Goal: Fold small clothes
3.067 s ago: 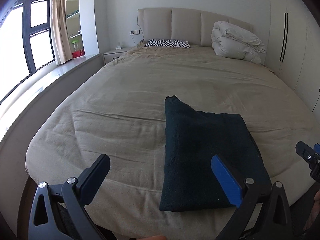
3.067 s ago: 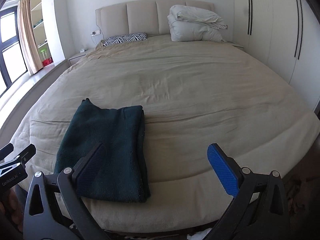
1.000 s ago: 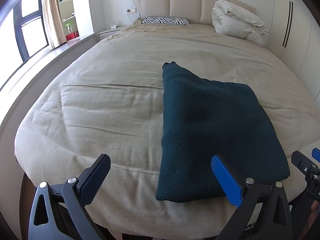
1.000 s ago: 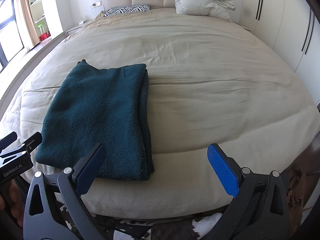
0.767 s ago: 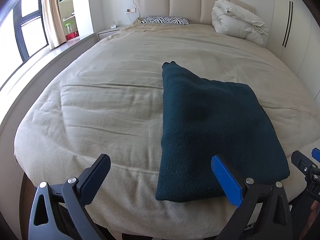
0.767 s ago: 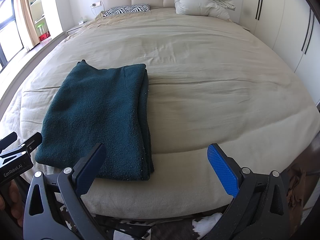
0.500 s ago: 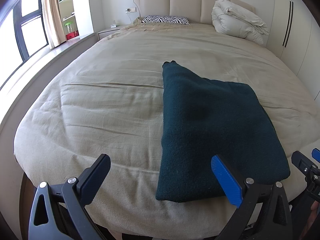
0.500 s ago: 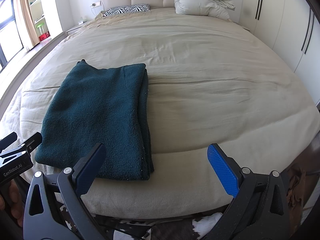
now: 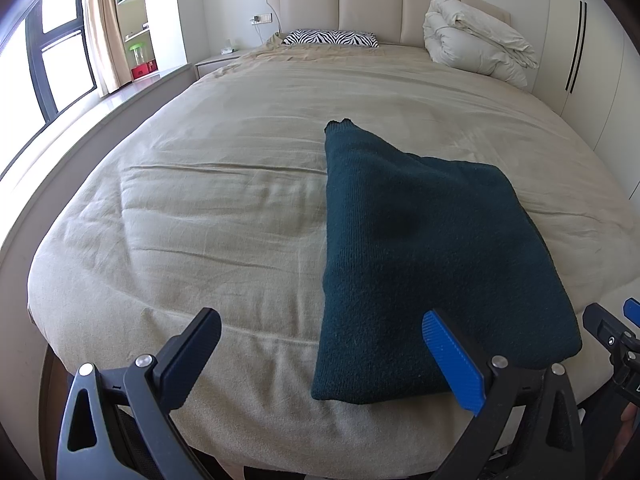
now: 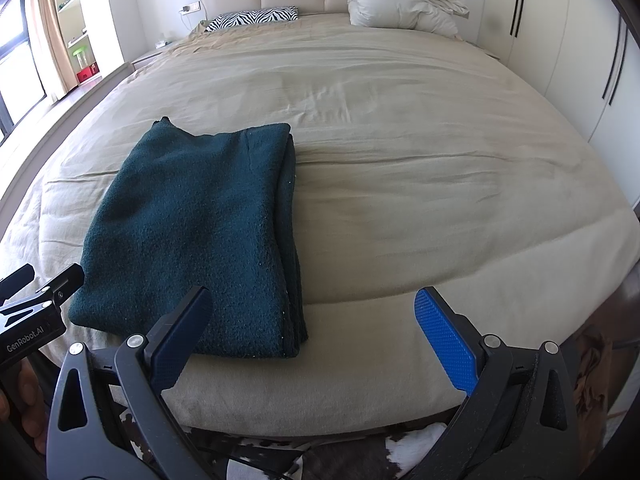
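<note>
Dark green sweater point(image 9: 420, 248) folded into a rough rectangle, lying flat on bed point(image 9: 224, 184) near foot edge, closer to foot-left part as seen from right wrist view point(image 10: 192, 232). One corner of sweater poking out toward headboard point(image 9: 372, 4); stacked fold layers visible along its right side in right wrist view. Left gripper point(image 9: 324, 356) spread wide, holding nothing, hanging just off foot edge; black finger point(image 9: 192, 356) over bare cover, blue finger point(image 9: 452, 364) in front of sweater's near edge, contact not clear. Right gripper point(image 10: 316, 336) also spread wide and empty, off foot edge; black finger point(image 10: 180, 340) overlapping sweater's near right corner in view, blue finger point(image 10: 444, 340) over bare cover to the right. Tip of right gripper seen at right edge of left wrist view; left gripper body with fingers of a hand point(image 10: 16, 400) at left edge of right wrist view. Zebra pillow point(image 9: 332, 38) and folded white duvet point(image 9: 476, 48) at head end against headboard. Nightstand point(image 9: 220, 60), curtain point(image 9: 100, 28) and window point(image 9: 52, 48) off bed's left side; wardrobe point(image 10: 560, 40) along right side. Cowhide rug point(image 10: 360, 456) on floor below foot edge.
</note>
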The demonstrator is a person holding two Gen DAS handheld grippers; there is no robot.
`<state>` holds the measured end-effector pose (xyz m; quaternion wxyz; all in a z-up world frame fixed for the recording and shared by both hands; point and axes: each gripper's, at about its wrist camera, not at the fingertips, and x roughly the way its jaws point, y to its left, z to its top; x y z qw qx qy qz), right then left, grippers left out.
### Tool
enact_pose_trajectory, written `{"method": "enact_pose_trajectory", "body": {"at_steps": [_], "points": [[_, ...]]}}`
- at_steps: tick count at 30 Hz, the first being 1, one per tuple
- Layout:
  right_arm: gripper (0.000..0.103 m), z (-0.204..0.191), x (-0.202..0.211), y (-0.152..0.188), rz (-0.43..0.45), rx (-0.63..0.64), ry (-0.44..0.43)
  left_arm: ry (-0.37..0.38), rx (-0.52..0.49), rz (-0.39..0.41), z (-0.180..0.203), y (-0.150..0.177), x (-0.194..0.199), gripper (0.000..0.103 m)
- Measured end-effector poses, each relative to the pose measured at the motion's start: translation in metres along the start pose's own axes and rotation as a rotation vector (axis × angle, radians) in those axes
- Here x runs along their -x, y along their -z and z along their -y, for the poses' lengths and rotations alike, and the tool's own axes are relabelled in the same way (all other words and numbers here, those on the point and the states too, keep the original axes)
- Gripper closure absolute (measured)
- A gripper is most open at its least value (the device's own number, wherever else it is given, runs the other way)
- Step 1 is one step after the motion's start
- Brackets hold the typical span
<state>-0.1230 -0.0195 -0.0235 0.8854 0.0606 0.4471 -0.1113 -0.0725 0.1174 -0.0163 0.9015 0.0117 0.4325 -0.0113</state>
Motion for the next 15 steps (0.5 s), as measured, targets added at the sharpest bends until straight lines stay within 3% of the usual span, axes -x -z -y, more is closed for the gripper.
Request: {"method": "enact_pose_trajectory", "body": {"at_steps": [15], "points": [[0.0, 0.0012, -0.0012, 0.0018, -0.001, -0.004, 0.0, 0.012, -0.01, -0.002, -0.0044, 0.0018, -0.0038, 0.0]]}}
